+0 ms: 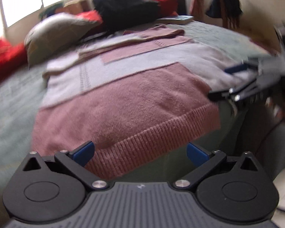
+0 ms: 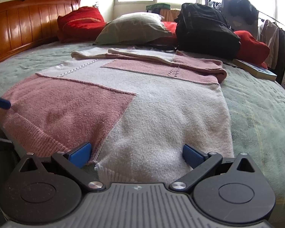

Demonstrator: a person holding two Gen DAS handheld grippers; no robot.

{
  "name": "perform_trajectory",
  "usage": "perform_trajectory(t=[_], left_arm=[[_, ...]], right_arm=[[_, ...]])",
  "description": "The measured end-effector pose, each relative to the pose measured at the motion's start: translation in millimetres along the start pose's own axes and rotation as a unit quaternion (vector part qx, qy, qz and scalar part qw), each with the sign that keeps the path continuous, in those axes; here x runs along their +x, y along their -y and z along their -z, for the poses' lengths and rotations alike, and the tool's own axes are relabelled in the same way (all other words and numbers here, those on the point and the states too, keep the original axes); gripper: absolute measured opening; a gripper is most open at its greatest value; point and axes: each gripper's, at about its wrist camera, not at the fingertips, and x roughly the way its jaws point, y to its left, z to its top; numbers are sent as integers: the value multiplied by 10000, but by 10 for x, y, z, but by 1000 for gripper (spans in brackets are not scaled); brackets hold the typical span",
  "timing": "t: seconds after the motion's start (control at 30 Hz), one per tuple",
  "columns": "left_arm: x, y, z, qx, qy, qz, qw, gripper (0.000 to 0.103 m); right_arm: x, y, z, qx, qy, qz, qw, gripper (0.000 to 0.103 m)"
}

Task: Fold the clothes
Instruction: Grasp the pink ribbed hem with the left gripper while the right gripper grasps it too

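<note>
Sweater (image 2: 123,98): pink-and-white knit, spread flat on green bedspread (image 2: 256,114), ribbed hem at near bed edge, both sleeves folded in across far end. Landmark for all positions below.

Left gripper (image 1: 140,153): jaws spread wide, nothing pinched, poised at pink hem corner of sweater. Placement judged suitable for taking that corner.

Right gripper (image 2: 136,154): jaws spread wide, nothing pinched, poised at white hem portion of sweater. Matching placement judged to allow an even lift of hem across its width.

Stage: sleeves in, body at full length; partly folded.

Surroundings beyond sweater, left to right:
- wooden headboard (image 2: 19,22)
- red cushion (image 2: 79,22)
- grey-green pillow (image 2: 133,28), just behind sleeve fold
- black backpack (image 2: 207,28), just behind sleeve fold
- book (image 2: 256,70), right of far end

Obstruction: pillow and backpack crowd far end of sweater; little free bedspread there.
</note>
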Motion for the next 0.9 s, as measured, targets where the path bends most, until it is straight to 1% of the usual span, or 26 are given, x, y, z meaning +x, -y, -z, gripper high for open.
perform_trajectory(t=[0.07,0.13,0.27,0.37,0.4,0.5,0.67,0.8,0.9], left_arm=[[-28,55,-11,293,75,-149,9994,102],[-23,97,-13,534,120,-291,9981,102],[116,180,35,1080,6,-499,9929,102],[212,239,70,1266,-153,-578,9901,102],[225,257,71,1312,-142,-581,9895,102],[247,299,32,1355,-55,-512,9894,102],[241,310,-110,1288,208,-572,9898,102],[189,254,-199,1179,355,-586,9907,102],[141,212,-241,1110,422,-547,9914,102]], right_arm=[[-84,-18,-47,-122,22,-57,9999,103],[-157,-89,-67,-484,42,-142,9987,103],[-246,-276,-61,-1352,10,-221,9906,103],[-221,-391,2,-1726,-54,-198,9848,103],[-213,-429,23,-1850,-76,-191,9825,103],[-188,-543,86,-2221,-140,-167,9748,103],[-155,-726,182,-2796,-221,-125,9598,103],[-184,-786,174,-2936,-86,-57,9559,103],[-190,-845,156,-3122,113,124,9499,103]])
